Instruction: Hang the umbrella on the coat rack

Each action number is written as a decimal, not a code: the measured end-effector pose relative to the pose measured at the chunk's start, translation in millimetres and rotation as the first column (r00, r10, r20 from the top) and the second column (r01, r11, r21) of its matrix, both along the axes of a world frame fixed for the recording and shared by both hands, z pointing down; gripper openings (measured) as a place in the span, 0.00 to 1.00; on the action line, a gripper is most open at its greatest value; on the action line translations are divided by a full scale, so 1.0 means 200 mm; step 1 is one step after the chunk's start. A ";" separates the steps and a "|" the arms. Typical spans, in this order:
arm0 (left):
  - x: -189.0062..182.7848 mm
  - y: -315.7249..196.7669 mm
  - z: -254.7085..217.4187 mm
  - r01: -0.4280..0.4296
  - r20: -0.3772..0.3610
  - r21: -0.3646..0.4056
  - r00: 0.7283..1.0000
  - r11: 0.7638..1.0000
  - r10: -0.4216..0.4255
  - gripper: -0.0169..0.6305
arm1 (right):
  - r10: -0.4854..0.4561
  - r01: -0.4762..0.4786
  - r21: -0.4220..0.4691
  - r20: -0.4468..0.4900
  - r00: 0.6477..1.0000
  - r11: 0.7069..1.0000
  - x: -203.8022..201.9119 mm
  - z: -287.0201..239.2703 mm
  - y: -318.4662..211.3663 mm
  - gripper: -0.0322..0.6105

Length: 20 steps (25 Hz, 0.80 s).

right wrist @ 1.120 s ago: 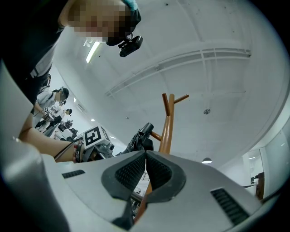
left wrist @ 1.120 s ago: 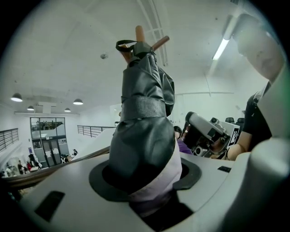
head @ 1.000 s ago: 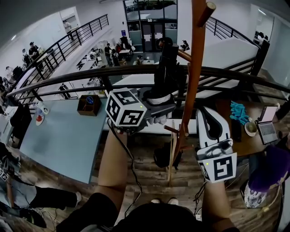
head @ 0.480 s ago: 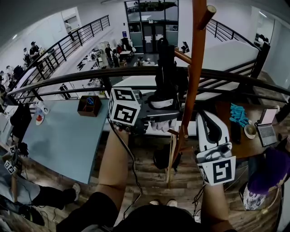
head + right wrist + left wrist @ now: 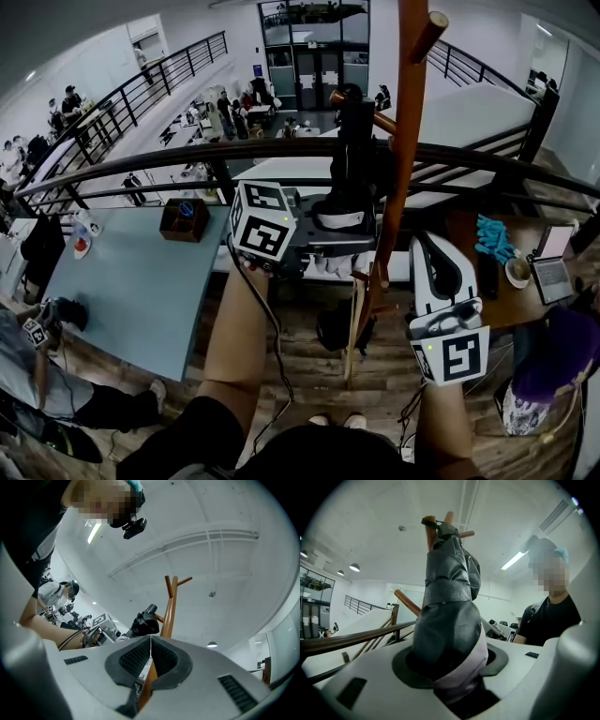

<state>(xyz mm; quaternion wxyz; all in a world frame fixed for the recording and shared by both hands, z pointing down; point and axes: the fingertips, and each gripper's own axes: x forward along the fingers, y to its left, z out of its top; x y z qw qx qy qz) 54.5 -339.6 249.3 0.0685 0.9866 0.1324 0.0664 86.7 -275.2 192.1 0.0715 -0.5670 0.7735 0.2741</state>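
In the head view my left gripper [image 5: 339, 223] is shut on a folded black umbrella [image 5: 352, 150], which stands upright just left of the wooden coat rack pole [image 5: 403, 141]. The umbrella's top crosses an upper peg [image 5: 380, 118]. Seen from the left gripper view, the umbrella [image 5: 447, 620] fills the jaws of the left gripper [image 5: 450, 670], and its tip with a small strap reaches the rack's pegs [image 5: 430, 527]; whether it is hooked I cannot tell. My right gripper [image 5: 433, 246] hangs lower, right of the pole, shut and empty. In its own view the right gripper [image 5: 151, 660] points up at the rack [image 5: 168, 611].
A black railing [image 5: 187, 155] runs across behind the rack. Below it lie a blue-grey table [image 5: 131, 281] with a small box [image 5: 184, 217], and at right a desk with a laptop [image 5: 555, 267] and a cup [image 5: 517, 266]. Short lower pegs [image 5: 361, 274] stick out from the pole.
My left gripper has carried the umbrella to the right, closer to the pole, and turned so the umbrella's top now sits by the upper peg. The right gripper has stayed where it was.
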 end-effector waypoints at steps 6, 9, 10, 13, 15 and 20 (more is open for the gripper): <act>0.04 0.02 0.02 0.004 0.015 0.012 1.000 1.000 -0.004 0.38 | -0.001 0.001 -0.004 0.001 1.000 1.000 0.02 0.00 0.01 0.10; 0.10 0.04 0.09 0.006 0.037 0.022 0.999 1.000 -0.007 0.38 | 0.002 -0.002 -0.007 0.004 1.000 1.000 0.07 0.04 0.02 0.10; 0.11 0.05 0.11 0.006 0.042 0.025 0.999 1.000 -0.007 0.38 | 0.004 -0.004 -0.008 0.003 1.000 1.000 0.08 0.06 0.03 0.10; 0.15 0.07 0.15 0.016 0.054 0.036 0.998 0.999 -0.018 0.38 | 0.011 -0.011 -0.010 0.002 1.000 1.000 0.11 0.07 0.05 0.10; 0.17 0.10 0.16 0.023 0.070 0.047 0.997 0.999 -0.026 0.38 | 0.014 -0.014 -0.010 0.002 1.000 1.000 0.13 0.06 0.08 0.10; 0.21 0.12 0.20 0.014 0.096 0.044 0.995 0.999 -0.019 0.38 | 0.017 -0.017 -0.015 0.003 1.000 1.000 0.16 0.05 0.08 0.10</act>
